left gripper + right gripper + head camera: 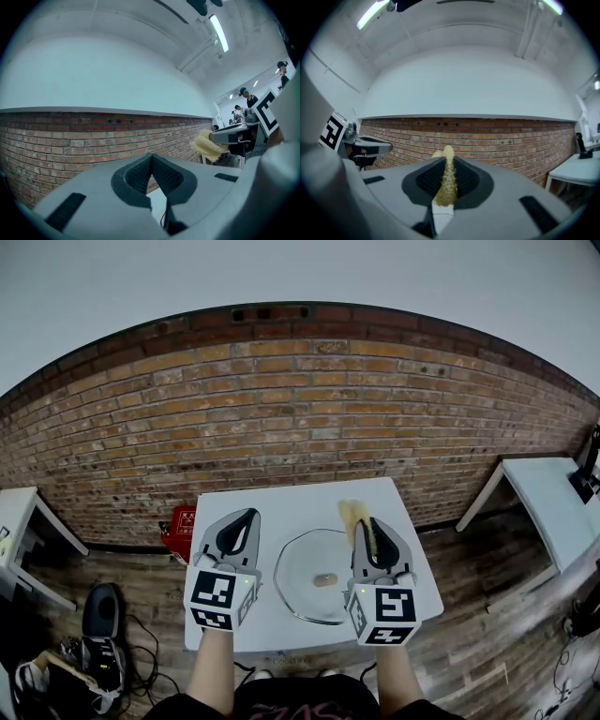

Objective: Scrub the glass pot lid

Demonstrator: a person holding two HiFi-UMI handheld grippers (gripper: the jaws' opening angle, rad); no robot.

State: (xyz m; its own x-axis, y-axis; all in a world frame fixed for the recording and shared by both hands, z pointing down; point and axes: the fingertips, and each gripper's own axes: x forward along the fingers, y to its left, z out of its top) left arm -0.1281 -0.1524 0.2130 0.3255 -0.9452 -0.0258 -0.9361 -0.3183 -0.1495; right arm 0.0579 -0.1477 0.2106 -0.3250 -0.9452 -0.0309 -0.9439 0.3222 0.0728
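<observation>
Right claw: pressed together on a yellow scrubber. The scrubber stands edge-on between the pads and pokes out past the tips. Its long axis follows the claw's own line toward 12 o'clock, at the brick wall.

Left claw: pressed together, with nothing between the pads.

Both claws point level and are held above the white bench, neither touching it.

Glass pot lid: lies flat on the bench between the two claws, knob uppermost at its centre. Being round, it has no long axis to line up with. In the head view it sits at about 7 o'clock from the right claw's tips and about 4 o'clock from the left claw's tips, so it is behind both sets of tips and below them.

Judgement: scrubbing is not under way, because the scrubber is clear of the glass. The right claw appears nearer, its body overlapping the lid's 3 o'clock rim in the head view. The coming move would need the right claw to tip downward and draw back over the glass. The empty left claw is placed to steady the 9 o'clock rim or the knob.
</observation>
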